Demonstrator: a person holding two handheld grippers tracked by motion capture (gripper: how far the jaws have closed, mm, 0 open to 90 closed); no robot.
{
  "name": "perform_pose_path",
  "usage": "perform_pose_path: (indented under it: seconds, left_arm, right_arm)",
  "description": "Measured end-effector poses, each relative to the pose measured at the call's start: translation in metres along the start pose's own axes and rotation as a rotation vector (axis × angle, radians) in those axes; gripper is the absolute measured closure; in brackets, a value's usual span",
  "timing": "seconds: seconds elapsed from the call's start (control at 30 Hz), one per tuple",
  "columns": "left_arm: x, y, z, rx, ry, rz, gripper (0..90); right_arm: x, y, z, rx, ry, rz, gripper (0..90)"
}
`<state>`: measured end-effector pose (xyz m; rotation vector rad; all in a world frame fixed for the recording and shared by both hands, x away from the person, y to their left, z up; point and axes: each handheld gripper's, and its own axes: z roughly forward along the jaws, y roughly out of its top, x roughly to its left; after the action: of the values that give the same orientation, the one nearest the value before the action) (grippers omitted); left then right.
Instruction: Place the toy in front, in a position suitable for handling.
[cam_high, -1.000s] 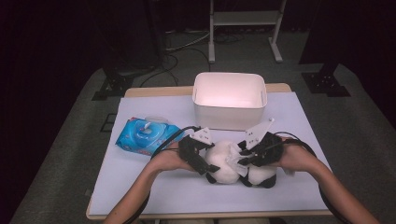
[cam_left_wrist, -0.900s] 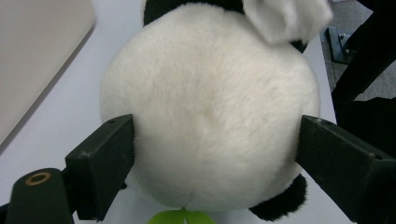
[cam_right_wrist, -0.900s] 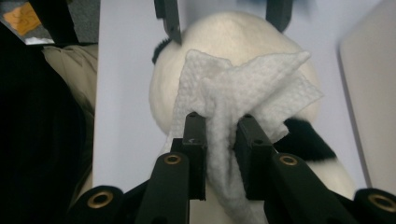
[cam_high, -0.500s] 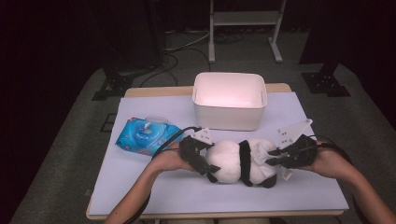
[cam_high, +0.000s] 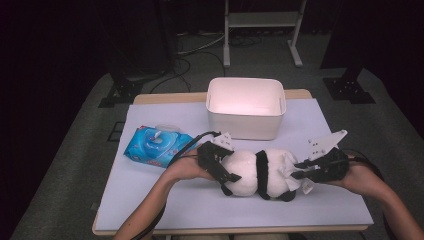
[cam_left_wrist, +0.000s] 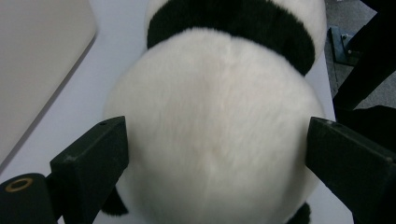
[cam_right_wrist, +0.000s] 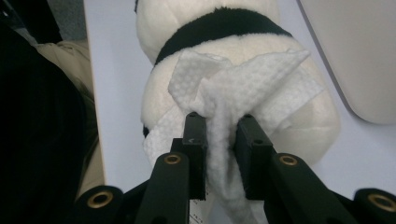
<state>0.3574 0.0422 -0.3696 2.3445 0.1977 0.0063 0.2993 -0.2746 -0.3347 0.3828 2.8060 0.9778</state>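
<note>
The table (cam_high: 165, 200), under its pale lavender-white cover, carries everything here. At its far middle stands the white plastic bin (cam_high: 246, 107), open at the top. Just in front of the bin, near the person's edge, the plush panda (cam_high: 257, 172) lies on its side, a black band around its white body.

Left of the panda and a little farther back rests the blue pack of wet wipes (cam_high: 154, 146), flat on the cover and apart from the toy.

Now the hands. The left gripper (cam_high: 220, 162) sits at the panda's left end, and in the left gripper view its two black jaws stand wide on either side of the round white body (cam_left_wrist: 210, 140); they have just been opening, the toy between them, the pads right at the fur's edge and not squeezing it in.

The right gripper (cam_high: 302, 175) comes in from the panda's right end. In the right gripper view its jaws are closed on a bunched white wipe (cam_right_wrist: 229, 107), and the wipe spreads across the panda's white fur (cam_right_wrist: 317, 121), touching it just below the black band.
</note>
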Motion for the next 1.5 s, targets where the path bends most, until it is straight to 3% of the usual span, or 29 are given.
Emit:
perform_pose_path:
  seconds: [0.2, 0.43, 0.57, 0.73, 0.97, 1.13, 1.5]
  left_arm:
    - [0.001, 0.009, 0.004, -0.007, 0.001, -0.015, 13.6]
    - [-0.001, 0.015, 0.008, 0.022, 0.004, 0.002, 13.6]
    - [-0.001, 0.019, 0.009, 0.014, 0.018, 0.005, 13.4]
    - [-0.001, 0.028, 0.013, 0.024, 0.003, 0.017, 13.6]
    - [0.0, 0.021, 0.014, 0.015, -0.011, -0.01, 15.5]
    - [-0.003, 0.019, 0.013, 0.023, -0.008, 0.008, 15.7]
    - [-0.007, 0.015, 0.012, 0.017, -0.014, 0.015, 16.5]
  right_arm:
    - [0.001, 0.007, 0.006, -0.013, 0.01, -0.018, 75.2]
    - [0.003, 0.025, 0.018, -0.014, 0.031, -0.059, 75.3]
    - [0.008, 0.038, 0.028, -0.017, 0.048, -0.092, 75.2]
    - [0.011, 0.041, 0.033, -0.017, 0.049, -0.108, 75.2]
    - [0.006, 0.015, 0.013, -0.059, 0.031, -0.042, 75.2]
    - [0.003, -0.008, 0.003, -0.075, 0.007, 0.008, 75.3]
    - [-0.004, -0.047, 0.002, -0.096, -0.01, 0.116, 75.3]
